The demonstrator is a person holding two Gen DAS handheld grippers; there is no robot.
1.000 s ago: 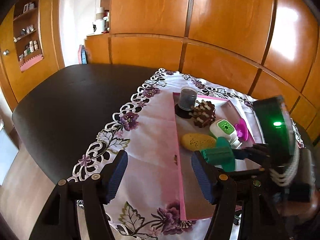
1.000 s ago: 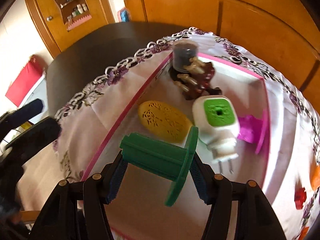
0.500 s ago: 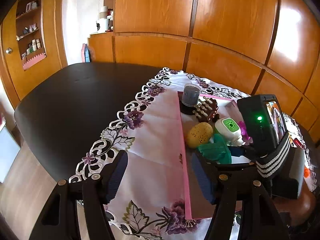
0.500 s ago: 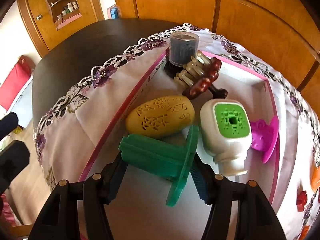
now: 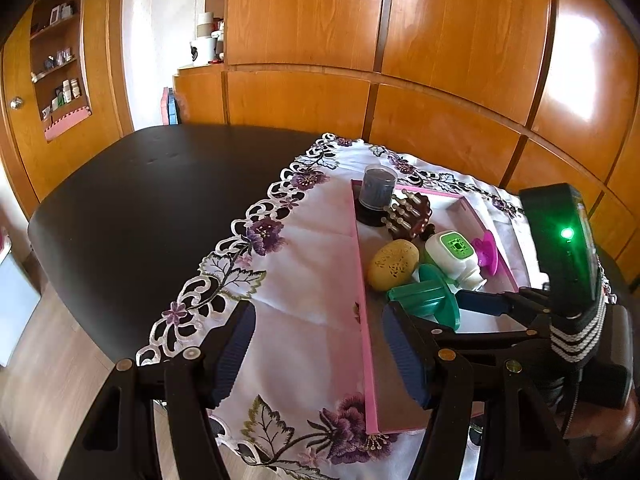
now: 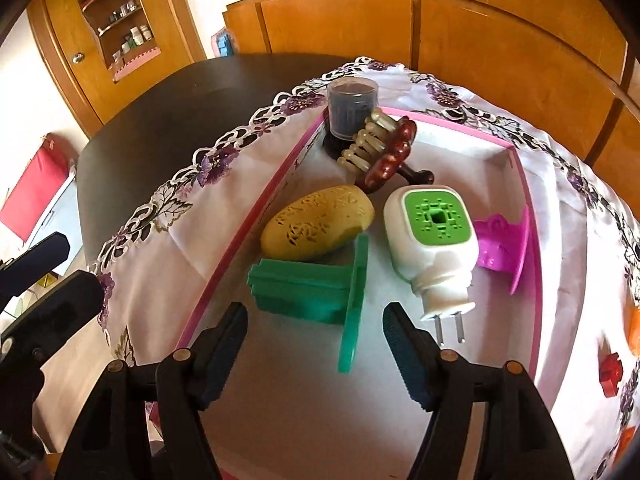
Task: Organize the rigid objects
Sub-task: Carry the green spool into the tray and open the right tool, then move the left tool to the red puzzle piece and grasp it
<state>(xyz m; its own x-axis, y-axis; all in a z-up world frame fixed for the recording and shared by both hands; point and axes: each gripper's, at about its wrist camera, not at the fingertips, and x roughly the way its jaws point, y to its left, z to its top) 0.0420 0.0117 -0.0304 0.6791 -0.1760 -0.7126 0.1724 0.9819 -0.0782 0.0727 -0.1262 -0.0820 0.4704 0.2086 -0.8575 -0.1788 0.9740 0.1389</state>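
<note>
Our right gripper (image 6: 314, 340) has let go: its jaws, clamped on the green spool (image 6: 308, 286) a moment ago, now stand apart just behind it. The spool lies on its side in the pink tray (image 6: 532, 236), touching the yellow egg (image 6: 318, 226), so we judge that placement done. Our left gripper (image 5: 316, 354) hangs open and empty over the cloth (image 5: 316, 264). In the tray we count one of each: spool, egg, plug-in (image 6: 434, 248), magenta spool (image 6: 506, 248), brush (image 6: 386, 152), jar (image 6: 352, 110). Red (image 6: 610, 372) and orange pieces wait outside.
</note>
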